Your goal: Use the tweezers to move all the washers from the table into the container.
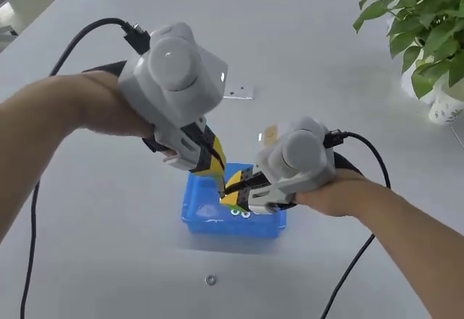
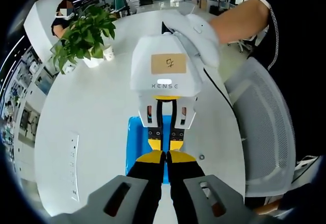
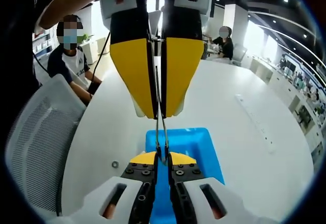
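Holds the left gripper (image 1: 219,181) and the right gripper (image 1: 230,192) tip to tip above the blue container (image 1: 217,226), toward the near side of the pale grey table (image 1: 109,261). Clamps the tweezers (image 3: 162,127) between the big yellow jaws of the left gripper (image 3: 155,116), drawn narrow onto the thin metal legs hanging out below them in the right gripper view. Meets those legs lower down with the right gripper (image 3: 163,159), short yellow tips pressed in from either side and almost closed on the tweezers, just over the container's blue floor (image 3: 196,142). Faces the right gripper (image 2: 165,145) head-on in the left gripper view, with the left gripper's (image 2: 166,155) own black-and-yellow jaws brought together right beneath it. Cannot make out the tweezers there.

In the head view, a few washers (image 1: 241,214) inside the container, by its near wall. One loose washer (image 1: 210,280) flat on the table, apart from the container on the person's side; same washer (image 2: 201,157) just beside the container in the left gripper view, and again (image 3: 115,164) in the right gripper view.

Farther off: a potted plant (image 1: 420,22) at the table's far right, a small white plate (image 1: 238,92) flat on the tabletop, and a mesh chair (image 3: 35,132) at the table's edge.
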Available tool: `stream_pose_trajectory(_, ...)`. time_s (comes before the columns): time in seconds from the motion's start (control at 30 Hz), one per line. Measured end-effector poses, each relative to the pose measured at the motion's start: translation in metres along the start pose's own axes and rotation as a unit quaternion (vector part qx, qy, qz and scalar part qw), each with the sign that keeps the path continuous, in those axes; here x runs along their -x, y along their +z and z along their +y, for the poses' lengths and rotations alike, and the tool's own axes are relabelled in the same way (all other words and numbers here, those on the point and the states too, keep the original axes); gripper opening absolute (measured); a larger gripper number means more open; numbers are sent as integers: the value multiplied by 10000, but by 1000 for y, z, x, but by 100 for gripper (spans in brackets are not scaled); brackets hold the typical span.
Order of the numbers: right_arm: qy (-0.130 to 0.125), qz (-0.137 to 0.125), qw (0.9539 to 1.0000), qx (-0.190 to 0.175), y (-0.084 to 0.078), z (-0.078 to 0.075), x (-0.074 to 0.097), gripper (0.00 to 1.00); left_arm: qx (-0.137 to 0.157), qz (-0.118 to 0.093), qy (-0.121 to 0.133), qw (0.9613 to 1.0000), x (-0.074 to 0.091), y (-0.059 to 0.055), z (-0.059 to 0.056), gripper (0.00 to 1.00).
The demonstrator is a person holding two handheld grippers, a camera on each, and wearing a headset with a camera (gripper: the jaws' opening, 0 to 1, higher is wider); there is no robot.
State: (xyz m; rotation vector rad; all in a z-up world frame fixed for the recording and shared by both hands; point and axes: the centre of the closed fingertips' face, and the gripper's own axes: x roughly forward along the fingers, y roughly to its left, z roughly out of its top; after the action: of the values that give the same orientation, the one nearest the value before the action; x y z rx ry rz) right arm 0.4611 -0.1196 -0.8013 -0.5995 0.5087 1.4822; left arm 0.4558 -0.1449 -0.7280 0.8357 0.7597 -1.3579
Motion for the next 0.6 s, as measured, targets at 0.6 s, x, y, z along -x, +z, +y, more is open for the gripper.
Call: stream_pose_trajectory(0.6,250,224,9994,-72,-28,-7,-27,9,196,-40,8,9998,-31,-22,10,6)
